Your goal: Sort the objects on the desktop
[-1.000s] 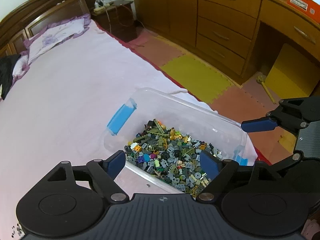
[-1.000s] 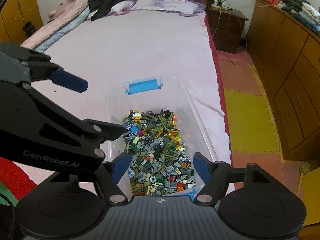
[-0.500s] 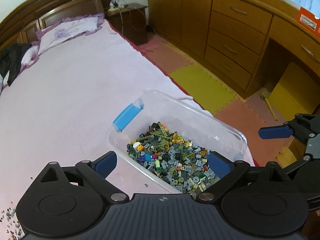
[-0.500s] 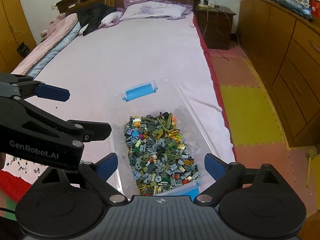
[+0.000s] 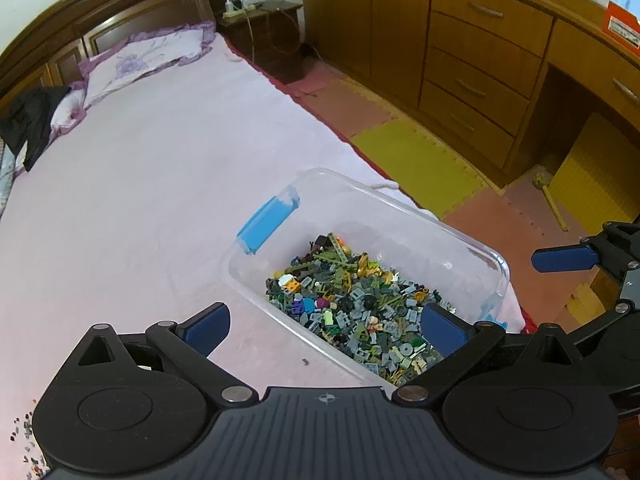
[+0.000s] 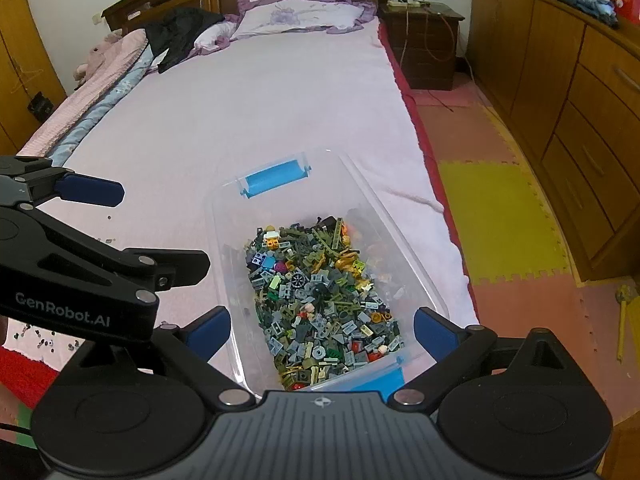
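Note:
A clear plastic bin with blue latch handles sits on the pink bed near its foot edge. It holds a pile of several small toy bricks, mostly grey, green and yellow. The bin and the bricks also show in the right wrist view. My left gripper is open and empty above the bin's near edge. My right gripper is open and empty above the bin's near end. The left gripper's fingers show at left in the right wrist view.
Tiny loose bricks lie scattered on the sheet near the bed's foot corner. One small piece lies beside the bin. Pillows and dark clothing are at the headboard. Wooden drawers and foam floor mats stand to the right.
Both grippers have pulled back and up from the bin, so it looks smaller and farther. Both stay open. The bin and bricks have not moved.

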Demonstrator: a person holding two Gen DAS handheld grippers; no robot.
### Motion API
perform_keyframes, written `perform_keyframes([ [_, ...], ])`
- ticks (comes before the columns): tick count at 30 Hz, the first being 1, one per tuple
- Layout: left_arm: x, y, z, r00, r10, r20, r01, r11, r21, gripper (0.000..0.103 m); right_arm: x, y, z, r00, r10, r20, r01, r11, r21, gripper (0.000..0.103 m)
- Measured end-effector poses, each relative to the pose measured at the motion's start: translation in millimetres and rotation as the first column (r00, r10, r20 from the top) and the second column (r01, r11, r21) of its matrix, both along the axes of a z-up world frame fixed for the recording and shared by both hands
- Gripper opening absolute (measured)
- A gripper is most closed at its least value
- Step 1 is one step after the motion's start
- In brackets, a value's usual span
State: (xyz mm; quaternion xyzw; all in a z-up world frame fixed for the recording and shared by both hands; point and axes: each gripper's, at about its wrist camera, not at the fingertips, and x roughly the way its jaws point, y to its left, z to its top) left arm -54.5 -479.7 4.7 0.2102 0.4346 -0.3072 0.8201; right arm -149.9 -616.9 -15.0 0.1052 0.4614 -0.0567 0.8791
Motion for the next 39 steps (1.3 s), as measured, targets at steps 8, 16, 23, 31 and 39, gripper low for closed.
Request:
perform_keyframes([
  [8,-0.2,-0.7,-1.0,1.0,-0.01,-0.003,0.01,1.0,0.005,0.102,1.3,2.8,-0.9,1.0,-0.001,-0.009,0.001,1.0,-0.002,0.1],
  [16,-0.9,-3.6,-3.4,1.0,-0.023,-0.01,0.024,1.0,0.004,0.102,0.4,1.5,-2.1,1.0,-0.007,-0.019,0.007,1.0,-0.002,0.1],
  [23,-3.2,-6.5,-4.4,0.999,-0.033,-0.006,0.033,0.999,0.002,0.102,-0.7,2.1,-3.4,1.0,-0.006,-0.022,0.006,1.0,-0.002,0.1],
  [31,-7.1,-8.1,-3.8,0.999,-0.04,0.012,0.04,0.999,-0.001,0.102,-1.2,3.2,-4.2,1.0,0.001,-0.021,-0.001,1.0,0.0,0.1],
  [39,-7.5,-8.6,-3.4,0.999,-0.039,0.003,0.039,0.999,0.006,0.102,-1.6,3.1,-3.7,1.0,0.003,-0.027,-0.003,1.0,-0.005,0.1],
])
